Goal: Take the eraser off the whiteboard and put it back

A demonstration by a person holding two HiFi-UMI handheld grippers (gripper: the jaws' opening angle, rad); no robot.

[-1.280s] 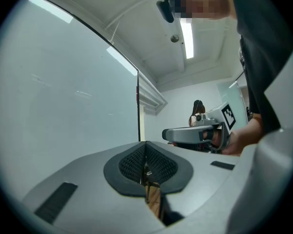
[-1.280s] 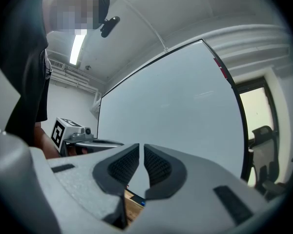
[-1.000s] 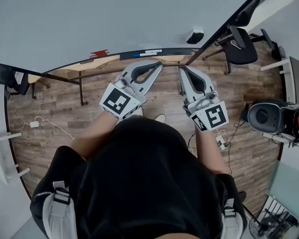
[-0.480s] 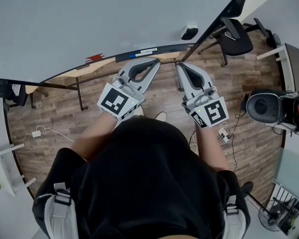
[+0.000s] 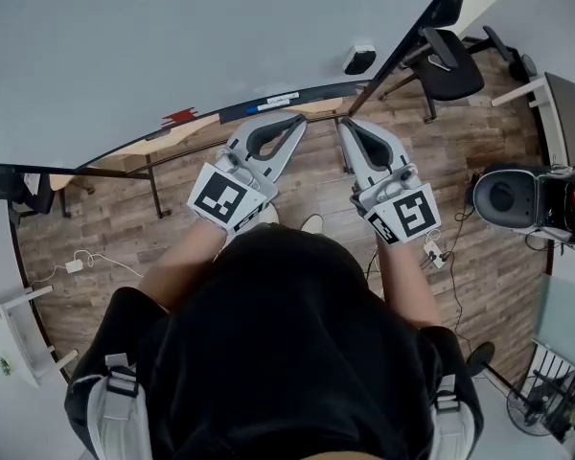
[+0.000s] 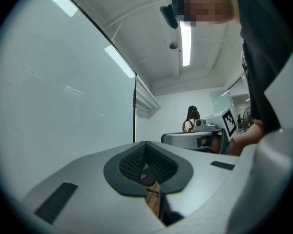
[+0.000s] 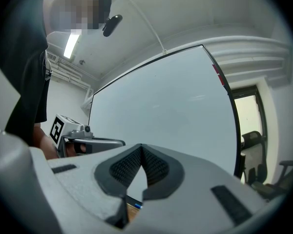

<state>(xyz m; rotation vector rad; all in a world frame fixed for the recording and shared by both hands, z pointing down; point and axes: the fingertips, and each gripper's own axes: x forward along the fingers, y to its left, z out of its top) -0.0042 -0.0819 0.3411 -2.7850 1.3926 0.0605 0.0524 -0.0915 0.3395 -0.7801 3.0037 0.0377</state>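
- Eraser (image 5: 359, 58) sat stuck on the whiteboard (image 5: 172, 36), low on its face near the right edge, just above the marker tray (image 5: 321, 92).
- Left gripper (image 5: 300, 123) hung in front of the whiteboard's tray, pointing level at it; jaws pressed together at the tips, nothing between them.
- Right gripper (image 5: 344, 125) was beside it, also facing the whiteboard and below-left of the eraser; jaws closed tight, empty.
- The 2 grippers were near each other, both clear of the whiteboard face and apart from the eraser.
- Stage, judged: eraser on the whiteboard with 2 empty grippers fits either eraser waiting to be taken off, or eraser already put back. Can't settle which.
- Doing it well either way: grippers level, tips off the whiteboard face, no knock on the eraser or the tray marker (image 5: 280, 99).
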